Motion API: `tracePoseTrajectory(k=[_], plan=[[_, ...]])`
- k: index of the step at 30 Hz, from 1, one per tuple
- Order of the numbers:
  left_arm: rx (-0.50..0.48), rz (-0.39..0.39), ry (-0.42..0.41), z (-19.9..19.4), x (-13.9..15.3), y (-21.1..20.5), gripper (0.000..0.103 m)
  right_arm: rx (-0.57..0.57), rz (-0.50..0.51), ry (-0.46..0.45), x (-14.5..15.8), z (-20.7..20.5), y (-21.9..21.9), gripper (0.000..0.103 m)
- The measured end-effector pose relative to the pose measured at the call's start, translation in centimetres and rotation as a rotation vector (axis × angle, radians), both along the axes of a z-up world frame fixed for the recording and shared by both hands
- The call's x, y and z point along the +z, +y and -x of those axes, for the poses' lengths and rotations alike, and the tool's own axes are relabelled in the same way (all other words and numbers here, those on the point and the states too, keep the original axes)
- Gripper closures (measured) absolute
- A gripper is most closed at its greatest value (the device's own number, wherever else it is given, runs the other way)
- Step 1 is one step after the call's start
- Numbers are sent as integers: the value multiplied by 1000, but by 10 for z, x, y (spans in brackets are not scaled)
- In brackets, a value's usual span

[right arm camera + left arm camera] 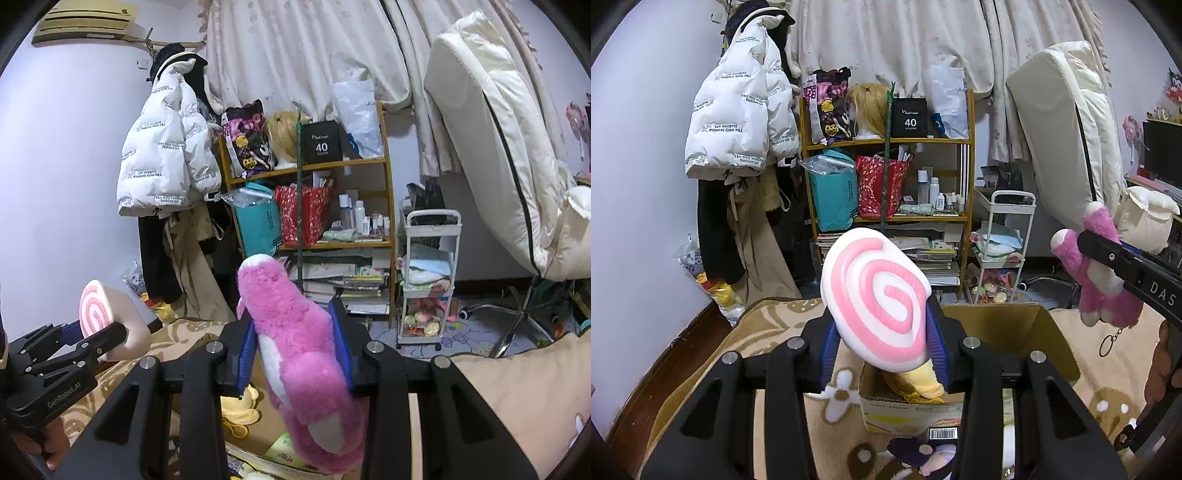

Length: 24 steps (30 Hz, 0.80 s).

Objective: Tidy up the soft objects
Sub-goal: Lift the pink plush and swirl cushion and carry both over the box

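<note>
Both grippers loaded. Left gripper point(882, 332): jaws closed partway on the swirl cushion point(875, 299), gripped low across its edges, face toward the camera, long axis rising up-left beyond the jaws. Right gripper point(295, 347): jaws pinch the pink plush point(295, 332) at mid-body, long axis running away from the jaws, one end up, the other hanging below. Likely light, squashy, non-slip; mid-body holds suit. Box point(1015, 325) lies under both jaws, a yellow plush point(919, 386) inside.
</note>
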<state>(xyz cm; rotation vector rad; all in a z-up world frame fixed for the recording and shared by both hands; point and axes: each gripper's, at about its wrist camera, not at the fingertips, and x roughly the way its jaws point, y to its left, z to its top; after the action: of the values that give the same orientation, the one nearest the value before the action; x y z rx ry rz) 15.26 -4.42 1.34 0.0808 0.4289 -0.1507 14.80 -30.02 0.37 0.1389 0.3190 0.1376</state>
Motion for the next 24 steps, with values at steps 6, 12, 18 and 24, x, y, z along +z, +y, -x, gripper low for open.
tracePoseTrajectory(k=[6, 12, 18, 24], plan=[[-17, 13, 9, -10, -15, -4, 62, 13, -29, 31, -20, -13, -5, 65], [-38, 14, 30, -20, -27, -10, 62, 34, -51, 51, -35, -20, -10, 64], [-64, 12, 60, -26, -38, -18, 62, 63, -85, 74, -46, -28, -13, 64], [-90, -11, 97, -29, -48, -25, 58, 88, -115, 102, -55, -32, -13, 64]])
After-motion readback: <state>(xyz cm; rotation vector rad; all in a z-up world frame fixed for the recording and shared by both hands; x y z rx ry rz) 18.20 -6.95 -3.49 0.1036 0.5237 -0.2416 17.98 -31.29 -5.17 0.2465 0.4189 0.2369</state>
